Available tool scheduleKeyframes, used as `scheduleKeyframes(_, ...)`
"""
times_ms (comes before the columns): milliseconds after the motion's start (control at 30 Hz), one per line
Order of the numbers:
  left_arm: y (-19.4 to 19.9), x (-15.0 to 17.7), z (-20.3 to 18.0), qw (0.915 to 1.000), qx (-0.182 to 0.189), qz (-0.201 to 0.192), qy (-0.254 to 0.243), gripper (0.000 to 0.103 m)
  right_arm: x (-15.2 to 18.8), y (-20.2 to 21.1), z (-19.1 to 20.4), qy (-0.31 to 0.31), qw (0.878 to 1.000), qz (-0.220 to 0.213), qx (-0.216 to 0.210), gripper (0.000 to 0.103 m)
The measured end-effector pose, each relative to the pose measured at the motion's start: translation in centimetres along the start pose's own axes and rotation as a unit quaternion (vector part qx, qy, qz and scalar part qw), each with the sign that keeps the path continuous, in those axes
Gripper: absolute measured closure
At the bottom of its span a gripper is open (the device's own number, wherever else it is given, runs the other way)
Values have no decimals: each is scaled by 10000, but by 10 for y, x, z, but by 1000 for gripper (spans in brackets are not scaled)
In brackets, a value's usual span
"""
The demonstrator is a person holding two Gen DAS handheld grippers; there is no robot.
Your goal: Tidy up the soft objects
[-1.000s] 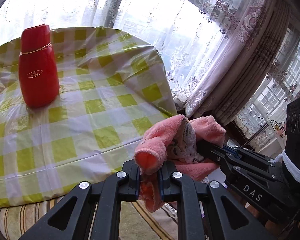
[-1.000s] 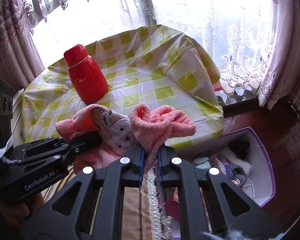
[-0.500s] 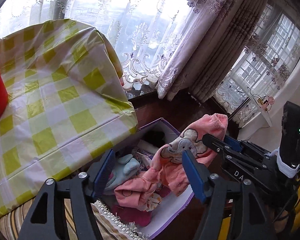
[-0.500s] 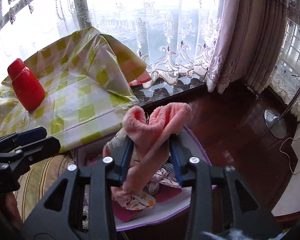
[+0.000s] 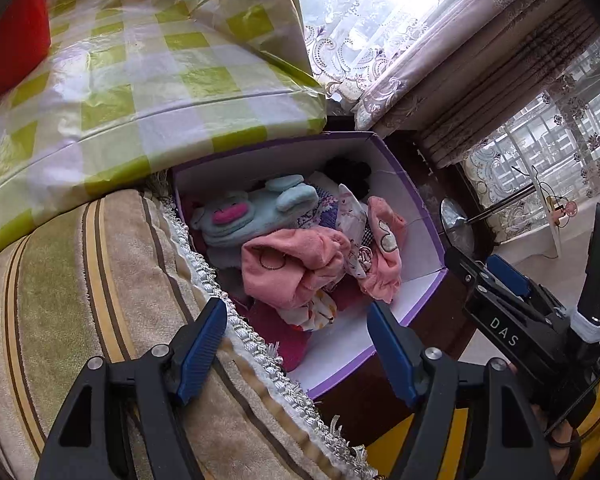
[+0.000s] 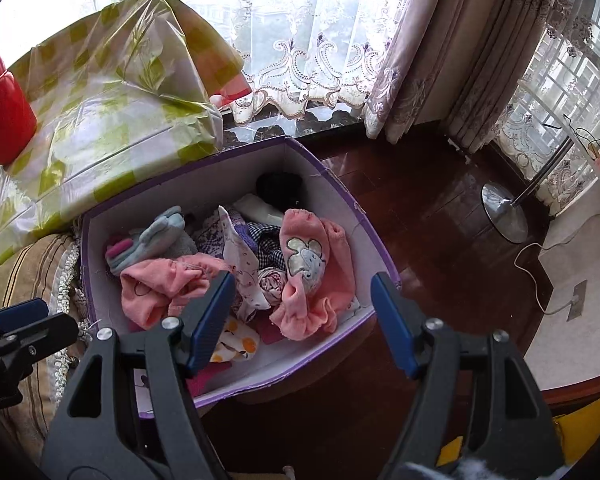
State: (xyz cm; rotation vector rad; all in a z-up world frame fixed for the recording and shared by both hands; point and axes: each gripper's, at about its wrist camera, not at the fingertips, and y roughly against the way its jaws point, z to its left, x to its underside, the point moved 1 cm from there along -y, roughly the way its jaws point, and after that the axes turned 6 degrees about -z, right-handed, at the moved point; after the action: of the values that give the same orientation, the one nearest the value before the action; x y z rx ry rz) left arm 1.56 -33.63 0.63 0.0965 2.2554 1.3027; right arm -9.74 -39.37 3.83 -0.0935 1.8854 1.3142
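A purple-edged white box (image 5: 396,322) (image 6: 324,172) stands on the floor and holds several soft clothes and toys. On top lies the pink garment (image 5: 288,264) (image 6: 312,264) with a mouse picture, next to a pale blue plush (image 5: 256,212) (image 6: 152,240). My left gripper (image 5: 296,312) hangs open above the box's near side, nothing between its blue pads. My right gripper (image 6: 304,284) is over the box too; its jaws are opening and nothing is between them. Each gripper shows at the edge of the other's view: the right gripper (image 5: 476,268), the left gripper (image 6: 16,320).
A table with a yellow-green checked cloth (image 5: 140,80) stands left of the box, with a red flask (image 5: 16,40) on it. A striped fringed cushion (image 5: 80,280) borders the box's left side. Dark wood floor (image 6: 440,200), a lamp base (image 6: 504,212) and curtains lie to the right.
Both grippers swung from above the table down over the box and opened. The pink garment left their jaws and now lies in the box.
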Motion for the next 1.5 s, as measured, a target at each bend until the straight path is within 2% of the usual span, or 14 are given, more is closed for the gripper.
scheduleKeyframes(167,-3,4,-3,9997,-152,38,-183,30,1,7,2,-22,10000,-15,20,30)
scheduleKeyframes(367,-5,2,0,9999,-69,74,-129,27,3,1,3,14,10000,82,37,30)
scheduleKeyframes(567,-10,3,-5,9991,-214,194,-313,25,2,-2,4,6,9999,118,18,30)
scheduleKeyframes(1500,-11,3,-4,9991,-199,195,-305,25,3,-5,1,1,9998,192,-71,30)
